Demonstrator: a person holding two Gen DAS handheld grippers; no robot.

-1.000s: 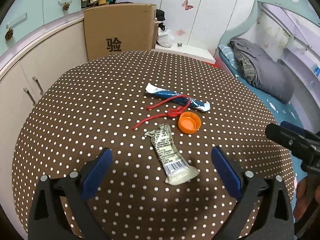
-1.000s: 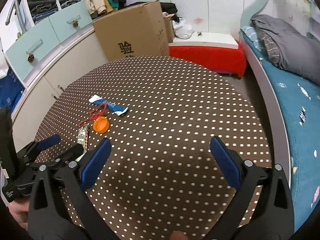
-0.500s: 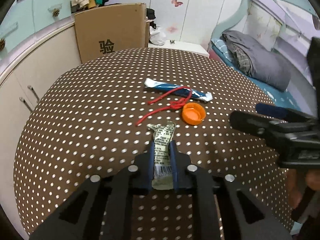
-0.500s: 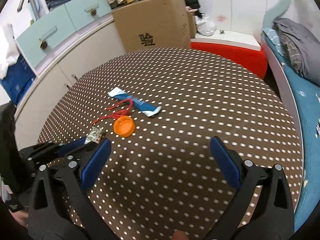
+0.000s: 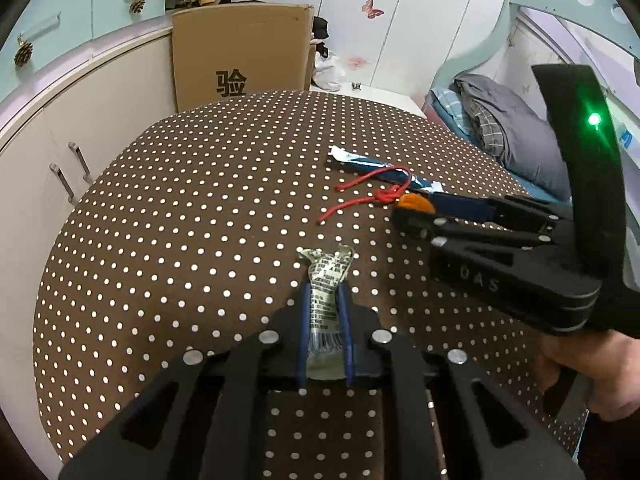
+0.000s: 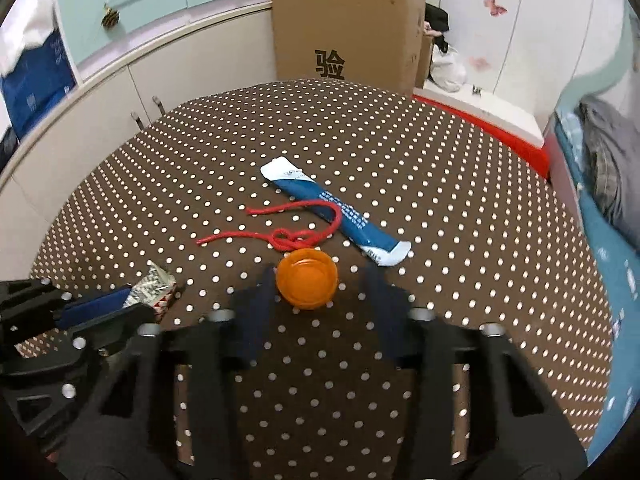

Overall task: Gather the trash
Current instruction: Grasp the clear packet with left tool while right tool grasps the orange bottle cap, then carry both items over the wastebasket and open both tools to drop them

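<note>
Gripping: left claw (image 5: 325, 322) is clenched on the grey wrapper (image 5: 326, 276), its blue pads pressing both long sides; the wrapper's torn end sticks out ahead over the dotted surface (image 5: 180, 240).
Right claw: (image 6: 320, 292) its jaws have just been closing and now stand on either side of the orange cap (image 6: 307, 279); the left pad touches the cap's edge, the right pad is apart from it, so it is not yet a grip. The fingers are blurred.
Left view only: the right claw comes in from the right with a green light on its body, a hand (image 5: 592, 364) under it, and hides most of the cap.
Right view only: the whole cap, the knot of the red string (image 6: 288, 240) just beyond it, and the full blue sachet (image 6: 336, 210) under the string's loop.
Containers: a cardboard box (image 6: 344, 36) stands behind the surface; its inside cannot be seen.
Change: a second ago both claws were wide apart and the wrapper lay free on the surface; the right claw was away from the cap.
</note>
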